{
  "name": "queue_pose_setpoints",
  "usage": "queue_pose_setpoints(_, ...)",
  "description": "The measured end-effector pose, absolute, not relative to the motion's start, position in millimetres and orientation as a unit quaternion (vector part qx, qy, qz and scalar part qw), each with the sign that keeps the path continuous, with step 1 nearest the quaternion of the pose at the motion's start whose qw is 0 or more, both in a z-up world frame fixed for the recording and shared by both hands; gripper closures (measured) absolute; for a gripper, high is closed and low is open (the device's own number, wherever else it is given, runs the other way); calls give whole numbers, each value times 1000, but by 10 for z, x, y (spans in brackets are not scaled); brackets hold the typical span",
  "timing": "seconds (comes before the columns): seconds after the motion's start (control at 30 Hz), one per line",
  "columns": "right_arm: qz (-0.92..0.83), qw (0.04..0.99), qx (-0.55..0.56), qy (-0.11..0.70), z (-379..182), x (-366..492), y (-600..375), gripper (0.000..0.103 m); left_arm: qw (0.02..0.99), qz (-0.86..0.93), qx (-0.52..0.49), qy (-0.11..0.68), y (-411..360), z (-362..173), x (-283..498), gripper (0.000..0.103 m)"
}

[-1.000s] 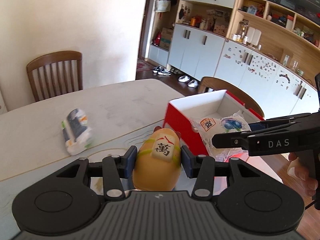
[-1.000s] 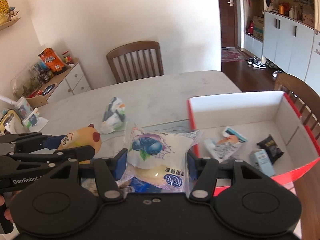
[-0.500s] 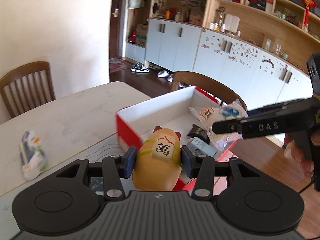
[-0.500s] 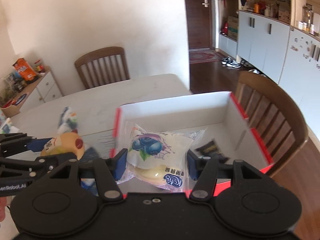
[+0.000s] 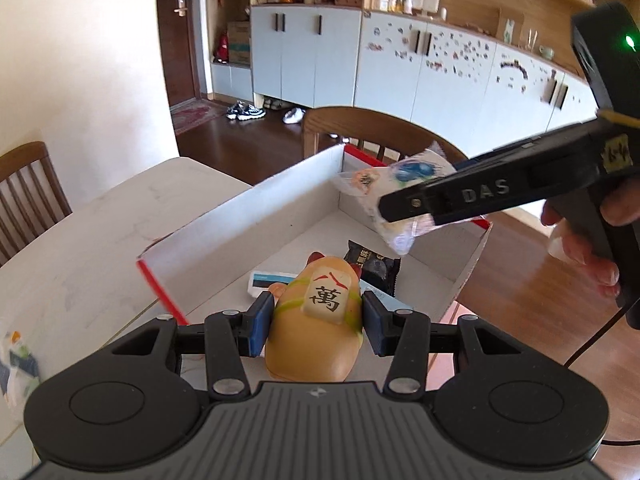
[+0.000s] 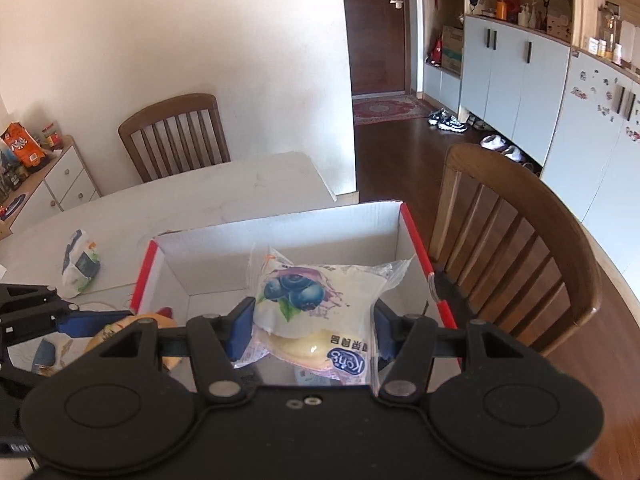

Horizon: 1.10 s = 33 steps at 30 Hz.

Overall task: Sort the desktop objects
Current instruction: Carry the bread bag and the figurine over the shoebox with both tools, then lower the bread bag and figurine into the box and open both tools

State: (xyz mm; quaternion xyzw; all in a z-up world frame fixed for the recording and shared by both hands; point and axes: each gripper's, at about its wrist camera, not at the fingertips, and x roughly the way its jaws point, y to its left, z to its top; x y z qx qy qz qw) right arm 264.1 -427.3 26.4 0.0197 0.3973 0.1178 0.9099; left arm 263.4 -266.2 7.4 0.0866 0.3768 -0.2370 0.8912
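Observation:
My left gripper [image 5: 316,320] is shut on a yellow cat-shaped toy [image 5: 320,320] with a mahjong tile on it, held over the open red and white box [image 5: 256,216]. My right gripper [image 6: 314,330] is shut on a blueberry bread packet [image 6: 316,300], held over the same box [image 6: 280,236]. The right gripper with the packet [image 5: 396,184] shows in the left wrist view above the box's far end. The left gripper and toy [image 6: 132,326] show at the left of the right wrist view. A black snack packet [image 5: 372,264] and a white-blue small box [image 5: 272,280] lie inside the box.
A white and green packet [image 6: 80,264] lies on the pale table [image 6: 200,196] left of the box; it also shows blurred in the left wrist view [image 5: 16,364]. A wooden chair [image 6: 516,232] stands right of the box, another [image 6: 176,136] behind the table.
Both grippers have moved right with their loads, from over the table to over the box. The white and green packet has stayed on the table.

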Motion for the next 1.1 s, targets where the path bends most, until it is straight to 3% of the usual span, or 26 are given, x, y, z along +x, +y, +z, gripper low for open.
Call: queue_pose_setpoints(1.1,120,849,-36,513,-633,3672,-4037,44,827,-206,84,517,-2984,-660,3593,57)
